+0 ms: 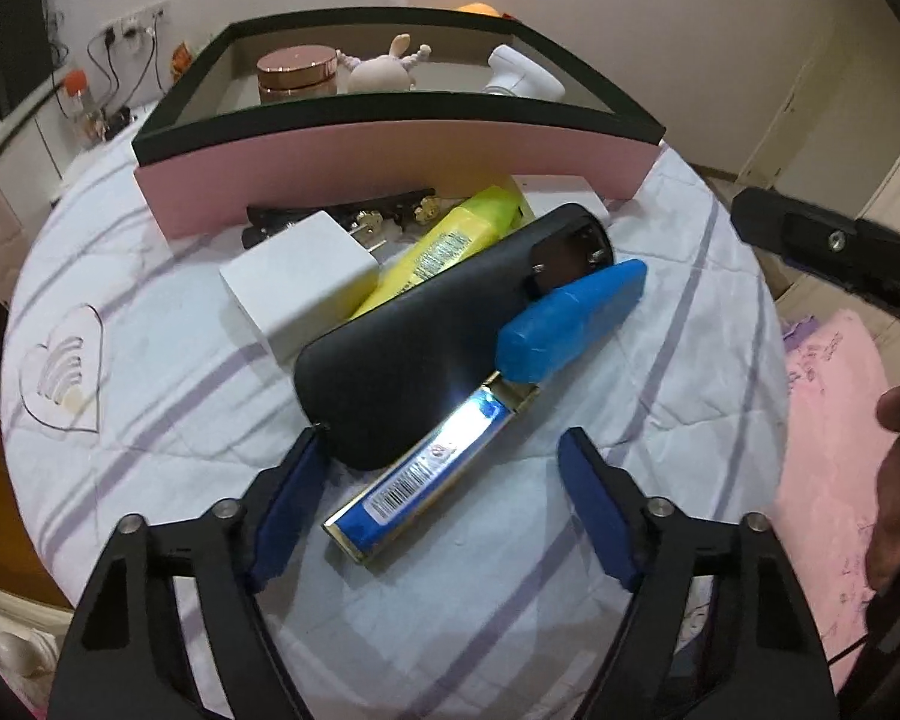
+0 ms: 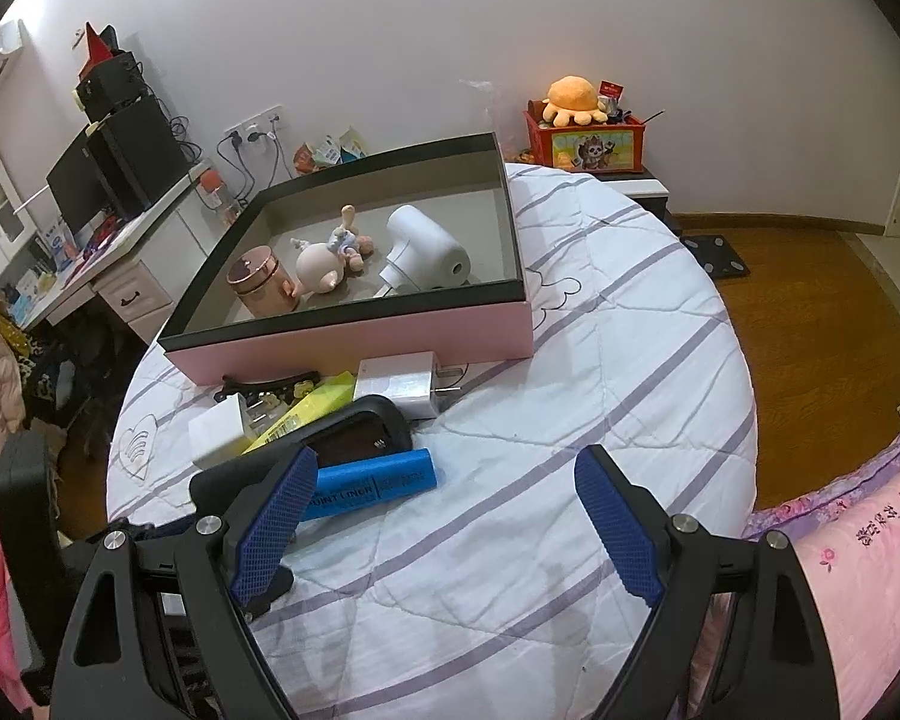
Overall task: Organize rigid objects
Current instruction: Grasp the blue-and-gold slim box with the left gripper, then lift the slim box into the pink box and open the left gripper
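Step in hand: reaching for the next loose item; box [image 2: 354, 348] already holding a jar [image 2: 257, 288], a doll [image 2: 330, 258] and a white dryer [image 2: 429, 252], with a pile left on the bedspread [image 2: 570, 420] just in front of its pink wall.
Pile: black case [image 1: 414, 336] lying slantwise, blue marker [image 1: 570, 318] resting across its far end, blue-and-gold tube [image 1: 426, 468] tucked under its near edge, yellow tube [image 1: 444, 246] and white charger [image 1: 300, 288] behind, dark hair clips [image 1: 336, 213] against the box.
Left gripper [image 1: 444, 468]: jaws partly apart, straddling the near end of the case and the blue-and-gold tube; pads not pressing on either, nothing held.
Right gripper [image 2: 450, 510]: jaws wide, empty, poised over bare bedspread to the right of the pile; marker just beyond its left pad.
Likely target: either the case or the blue-and-gold tube; cannot tell which from the pictures.
Next move calls for: lowering the left tool until the pads flank one item alone, then closing squarely across its narrow width.
Risk: catching case and tube together, or rolling the marker off as the case lifts.
After that: lifting clear of the wall and setting down in the free floor of the box, beside the jar.
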The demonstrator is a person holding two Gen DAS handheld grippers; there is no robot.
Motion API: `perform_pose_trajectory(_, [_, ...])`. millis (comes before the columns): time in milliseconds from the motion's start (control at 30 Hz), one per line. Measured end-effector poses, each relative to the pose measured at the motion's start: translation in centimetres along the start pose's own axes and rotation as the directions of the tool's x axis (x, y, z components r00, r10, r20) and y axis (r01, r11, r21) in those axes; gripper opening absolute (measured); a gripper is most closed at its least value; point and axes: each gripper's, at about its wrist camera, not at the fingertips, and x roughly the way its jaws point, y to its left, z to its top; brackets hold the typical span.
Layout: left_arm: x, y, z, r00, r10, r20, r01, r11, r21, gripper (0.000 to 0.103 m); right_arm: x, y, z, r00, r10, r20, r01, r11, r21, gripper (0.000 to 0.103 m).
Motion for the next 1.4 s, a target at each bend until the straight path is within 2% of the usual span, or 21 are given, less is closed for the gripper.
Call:
perform_pose_trajectory(100, [-0.2, 0.3, -0.2, 1.000, 0.024, 0.011, -0.024, 1.000, 0.015, 0.053, 0.0, -0.1, 0.1, 1.000, 0.000, 0.003, 0.000, 1.000, 0.005, 0.089])
perform_pose_trajectory(167, [-0.5, 1.3, -0.3, 1.000, -0.027, 0.016, 0.027, 1.000, -0.014, 0.050, 0.0, -0.2, 0.1, 1.000, 0.001, 0.002, -0.001, 1.000, 0.008, 0.089])
perform_pose_trajectory(300, [-0.4, 1.9, -0.6, 0.998, -0.058, 0.023, 0.059, 0.998, -0.033, 0.045, 0.1, 0.0, 0.1, 1.000, 0.001, -0.001, -0.001, 1.000, 0.003, 0.089])
perform_pose_trajectory(433, [-0.8, 2.5, -1.3, 0.995, -0.094, 0.023, 0.095, 0.993, -0.068, 0.035, -0.1, 0.5, 0.1, 1.000, 0.006, 0.002, -0.006, 1.000, -0.012, 0.089])
perform_pose_trajectory(567, [-1.5, 2.5, -1.4, 0.997, -0.077, 0.023, 0.079, 0.994, -0.070, 0.032, 0.1, 0.7, 0.2, 1.000, 0.005, -0.001, -0.005, 1.000, -0.012, 0.089])
perform_pose_trajectory(733, [-0.4, 1.1, -0.1, 0.998, -0.051, 0.028, 0.052, 0.998, -0.029, 0.038, 0.1, 1.2, 0.1, 1.000, 0.009, -0.004, -0.009, 1.000, -0.018, 0.089])
perform_pose_trajectory(867, [-0.2, 0.3, 0.2, 0.999, -0.041, 0.029, 0.041, 0.999, -0.001, 0.035, 0.0, 1.2, 0.1, 1.000, 0.004, -0.003, -0.004, 1.000, -0.023, 0.089])
perform_pose_trajectory(967, [-0.5, 0.1, 0.2, 0.998, -0.064, 0.023, 0.064, 0.998, -0.003, 0.027, 0.1, 0.9, 0.1, 1.000, -0.005, -0.003, 0.005, 1.000, -0.008, 0.089])
perform_pose_trajectory(1033, [-0.8, -0.1, 0.0, 0.996, -0.085, 0.019, 0.085, 0.996, 0.002, 0.016, 0.1, 0.7, 0.2, 1.000, -0.007, -0.003, 0.007, 1.000, -0.002, 0.089])
perform_pose_trajectory(1067, [-0.9, -0.3, -0.1, 0.996, -0.088, 0.018, 0.088, 0.996, 0.007, 0.015, 0.1, 0.7, 0.2, 1.000, -0.008, -0.003, 0.008, 1.000, -0.002, 0.089])
perform_pose_trajectory(1233, [-1.2, 0.1, -0.4, 0.997, -0.071, 0.022, 0.071, 0.997, 0.004, 0.016, 0.1, 0.6, 0.2, 1.000, -0.010, -0.005, 0.010, 1.000, -0.003, 0.089])
perform_pose_trajectory(1300, [-0.7, -0.1, -0.1, 0.998, -0.055, 0.025, 0.055, 0.998, 0.006, 0.020, 0.2, 0.6, 0.2, 1.000, -0.009, -0.007, 0.009, 1.000, -0.001, 0.089])
perform_pose_trajectory(1400, [0.3, -0.6, 0.5, 0.999, -0.038, 0.028, 0.037, 0.999, 0.022, 0.021, 0.3, 0.7, 0.2, 1.000, -0.008, -0.009, 0.008, 1.000, -0.003, 0.089])
